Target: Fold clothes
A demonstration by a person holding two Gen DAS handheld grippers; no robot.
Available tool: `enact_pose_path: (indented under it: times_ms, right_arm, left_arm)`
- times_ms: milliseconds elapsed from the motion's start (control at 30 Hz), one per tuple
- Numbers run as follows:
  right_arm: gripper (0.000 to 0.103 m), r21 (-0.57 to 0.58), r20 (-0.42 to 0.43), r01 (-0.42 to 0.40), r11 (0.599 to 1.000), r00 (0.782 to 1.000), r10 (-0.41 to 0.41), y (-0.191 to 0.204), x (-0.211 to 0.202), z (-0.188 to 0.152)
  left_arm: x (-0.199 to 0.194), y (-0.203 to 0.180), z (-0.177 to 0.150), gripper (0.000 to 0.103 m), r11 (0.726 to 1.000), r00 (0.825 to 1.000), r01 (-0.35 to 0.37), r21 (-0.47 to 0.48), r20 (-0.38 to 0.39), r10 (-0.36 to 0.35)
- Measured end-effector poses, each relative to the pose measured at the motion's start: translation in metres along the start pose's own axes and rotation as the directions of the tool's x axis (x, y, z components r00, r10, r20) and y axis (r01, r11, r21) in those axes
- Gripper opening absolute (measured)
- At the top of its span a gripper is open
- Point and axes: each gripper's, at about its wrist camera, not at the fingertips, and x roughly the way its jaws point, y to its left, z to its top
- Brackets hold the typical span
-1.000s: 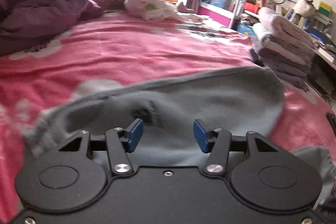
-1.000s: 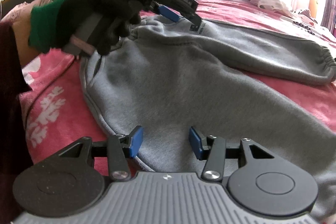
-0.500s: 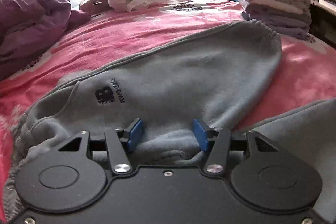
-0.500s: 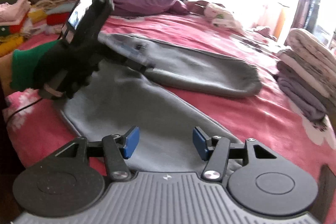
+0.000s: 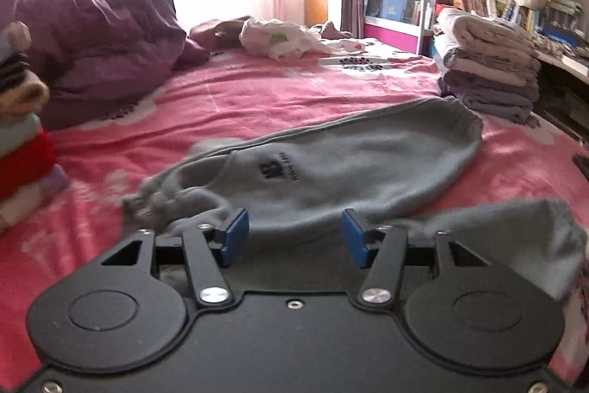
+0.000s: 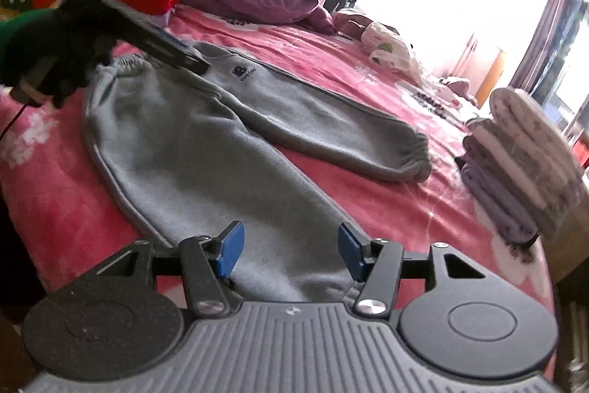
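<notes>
right wrist view: grey sweatpants [image 6: 206, 150] lie spread flat on the pink bedspread [image 6: 386, 209], legs apart; right gripper [image 6: 291, 247] gapes wide over one leg, left gripper [image 5: 294, 234] wide above the waistband

The grey sweatpants [image 5: 353, 164] carry a small dark printed logo [image 6: 241, 72] near the waistband, a blocky mark with a line of letters too blurred to read.
</notes>
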Motion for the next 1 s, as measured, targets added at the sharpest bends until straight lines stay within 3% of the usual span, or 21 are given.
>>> enact_pose_path:
  times_ms: [133,200,300,600,733,867,900,1000]
  right_arm:
    - [0.057,-0.051,-0.026,-0.018,0.999,1.000,0.017,0.001,-0.007,-0.009]
    - [0.057,-0.054,-0.035,-0.030,0.998,0.999,0.028,0.001,-0.010,-0.012]
    - [0.057,-0.074,-0.053,-0.029,0.997,0.998,0.025,0.002,-0.012,-0.017]
    - [0.056,-0.229,-0.146,-0.006,0.973,0.989,-0.029,0.020,0.005,-0.030]
    - [0.056,-0.352,-0.183,0.029,0.936,0.978,-0.100,0.031,0.022,-0.039]
    - [0.057,-0.434,-0.191,0.063,0.899,0.968,-0.160,0.038,0.038,-0.047]
    - [0.057,-0.445,-0.182,0.075,0.893,0.968,-0.172,0.040,0.039,-0.048]
    - [0.057,-0.470,-0.148,0.110,0.876,0.968,-0.201,0.043,0.043,-0.049]
  left_arm:
    - [-0.026,0.000,-0.020,0.065,0.986,0.997,-0.075,0.152,0.004,0.075]
    - [-0.035,-0.005,-0.033,0.065,0.956,0.991,-0.130,0.264,0.026,0.128]
    - [-0.041,-0.007,-0.050,0.065,0.904,0.987,-0.155,0.397,0.020,0.161]
    - [-0.047,0.001,-0.080,0.065,0.789,0.981,-0.107,0.604,-0.066,0.183]
    - [-0.038,0.001,-0.099,0.065,0.701,0.964,-0.109,0.705,-0.098,0.249]
    - [-0.027,-0.002,-0.117,0.067,0.590,0.945,-0.144,0.795,-0.066,0.321]
    - [-0.025,-0.003,-0.120,0.067,0.569,0.943,-0.154,0.808,-0.052,0.328]
    - [-0.021,-0.002,-0.123,0.067,0.548,0.947,-0.179,0.817,-0.007,0.320]
